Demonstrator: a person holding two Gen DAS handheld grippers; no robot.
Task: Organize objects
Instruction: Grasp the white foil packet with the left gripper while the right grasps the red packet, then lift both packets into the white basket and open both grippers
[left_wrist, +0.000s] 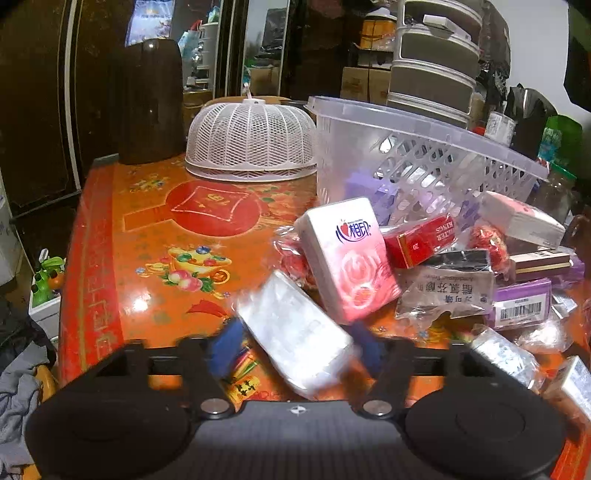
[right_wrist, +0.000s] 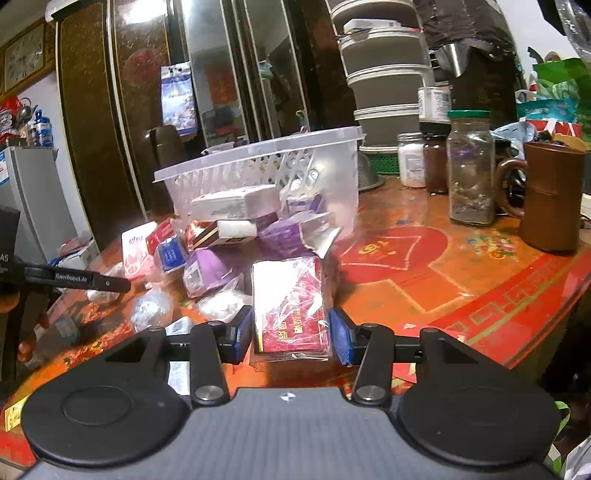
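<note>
While the left claw (left_wrist: 293, 345) looks over the orange-red table (left_wrist: 147, 236), its blue pads sit on both sides of a blurry white plastic-wrapped pack (left_wrist: 295, 336); can't tell if it's gripped. Pink tissue pack (left_wrist: 349, 258) lies just behind, near the clear plastic basket (left_wrist: 388, 147) w/ holes.

Right view: right claw (right_wrist: 291, 334) is open around a red box in crinkly wrap (right_wrist: 291, 306), pads just beside it, not squeezing. Same basket (right_wrist: 258, 162) stands behind the pile.

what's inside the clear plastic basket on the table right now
Through the basket's slotted wall, purple boxes show near the bottom. The wall blurs everything else, so a count or other contents cannot be made out.
</note>
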